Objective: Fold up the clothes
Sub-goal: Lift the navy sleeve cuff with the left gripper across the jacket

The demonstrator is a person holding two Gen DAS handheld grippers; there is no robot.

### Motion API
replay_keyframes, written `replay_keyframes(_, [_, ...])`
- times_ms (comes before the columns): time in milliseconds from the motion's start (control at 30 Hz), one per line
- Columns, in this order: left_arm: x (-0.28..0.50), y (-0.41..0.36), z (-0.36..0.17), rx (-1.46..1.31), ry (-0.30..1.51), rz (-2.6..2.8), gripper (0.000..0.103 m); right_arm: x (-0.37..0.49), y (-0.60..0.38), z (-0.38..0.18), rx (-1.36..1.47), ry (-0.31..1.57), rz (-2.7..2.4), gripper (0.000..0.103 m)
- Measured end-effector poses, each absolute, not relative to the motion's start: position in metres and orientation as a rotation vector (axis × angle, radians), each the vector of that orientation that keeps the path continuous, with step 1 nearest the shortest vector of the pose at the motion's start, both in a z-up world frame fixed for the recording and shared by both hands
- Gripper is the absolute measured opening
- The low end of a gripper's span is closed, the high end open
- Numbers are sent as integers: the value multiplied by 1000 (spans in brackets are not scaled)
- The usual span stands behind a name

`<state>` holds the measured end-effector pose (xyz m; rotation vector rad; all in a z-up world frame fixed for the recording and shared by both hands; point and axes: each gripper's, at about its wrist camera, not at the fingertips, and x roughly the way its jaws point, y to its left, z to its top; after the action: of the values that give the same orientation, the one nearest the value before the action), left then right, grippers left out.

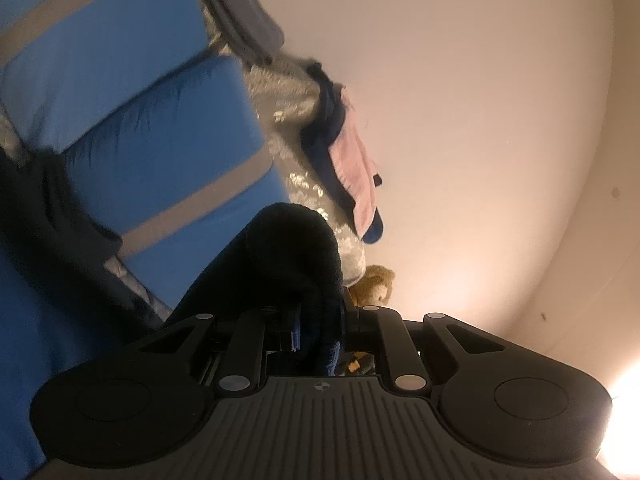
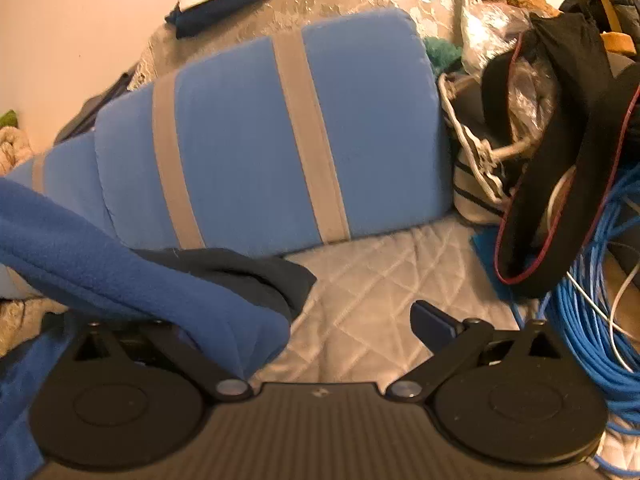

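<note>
A blue fleece garment with a dark inner side drapes over the left finger of my right gripper, which stands open above the quilted bedspread. Only its right fingertip shows; the left one is hidden under the fleece. In the left wrist view the same garment looks dark navy and bulges up out of my left gripper, which is shut on it. That view is tilted towards the wall.
A blue cushion with grey stripes lies across the bed behind the garment. A pink and navy clothes pile and a teddy bear sit by the wall. At right lie a black strap and coiled blue cable.
</note>
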<state>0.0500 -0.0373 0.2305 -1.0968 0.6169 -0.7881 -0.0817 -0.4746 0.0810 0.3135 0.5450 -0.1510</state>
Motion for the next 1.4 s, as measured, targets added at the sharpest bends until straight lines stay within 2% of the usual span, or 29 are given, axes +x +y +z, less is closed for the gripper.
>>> replay_keyframes(200, [54, -32, 236, -1141, 589, -773, 16, -65, -448, 78, 249, 617, -118, 103])
replay_keyframes(400, [58, -40, 246, -1167, 568, -796, 16, -52, -428, 43, 126, 763, -177, 103])
replay_keyframes(600, [54, -43, 249, -1154, 562, -818, 16, -49, -444, 27, 336, 769, -172, 103])
replay_keyframes(700, [54, -31, 243, -1149, 571, -790, 16, -47, -446, 24, 348, 797, -162, 103])
replay_keyframes(1100, [58, 10, 213, -1151, 616, -685, 16, -53, -451, 73, 11, 879, -106, 103])
replay_keyframes(1400, [57, 7, 216, -1168, 611, -719, 16, -66, -426, 63, -233, 969, 52, 103])
